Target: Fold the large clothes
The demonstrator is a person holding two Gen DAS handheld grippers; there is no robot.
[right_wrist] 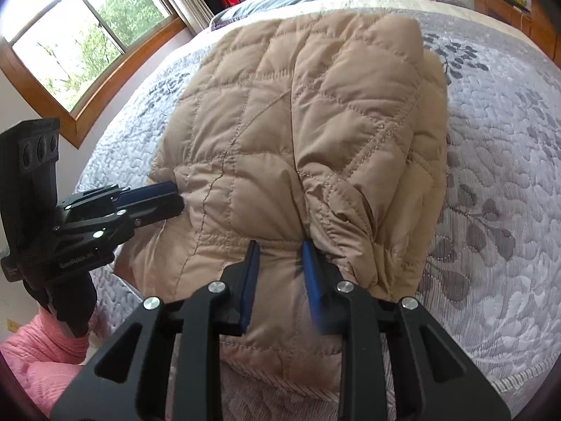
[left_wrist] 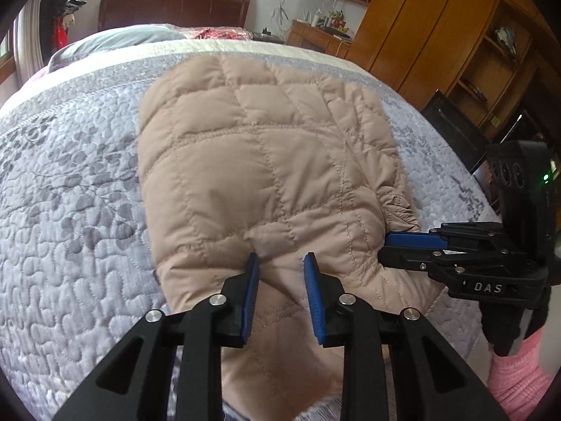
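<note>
A tan quilted jacket (left_wrist: 259,161) lies folded on the bed; it also shows in the right wrist view (right_wrist: 301,133). My left gripper (left_wrist: 280,259) is open, its blue pads straddling the jacket's near edge. It shows from the side in the right wrist view (right_wrist: 175,196), touching the jacket's left edge. My right gripper (right_wrist: 280,249) is open over the near edge beside a bunched cuff (right_wrist: 347,210). In the left wrist view it (left_wrist: 385,245) comes in from the right, its fingers against the jacket's right edge.
The bed has a grey floral quilted cover (left_wrist: 70,189), with pillows (left_wrist: 115,40) and a dark headboard (left_wrist: 171,8) at the far end. Wooden wardrobes and shelves (left_wrist: 438,35) stand to the right. A window (right_wrist: 80,38) is at the left. A pink sleeve (right_wrist: 38,351) shows near the bed edge.
</note>
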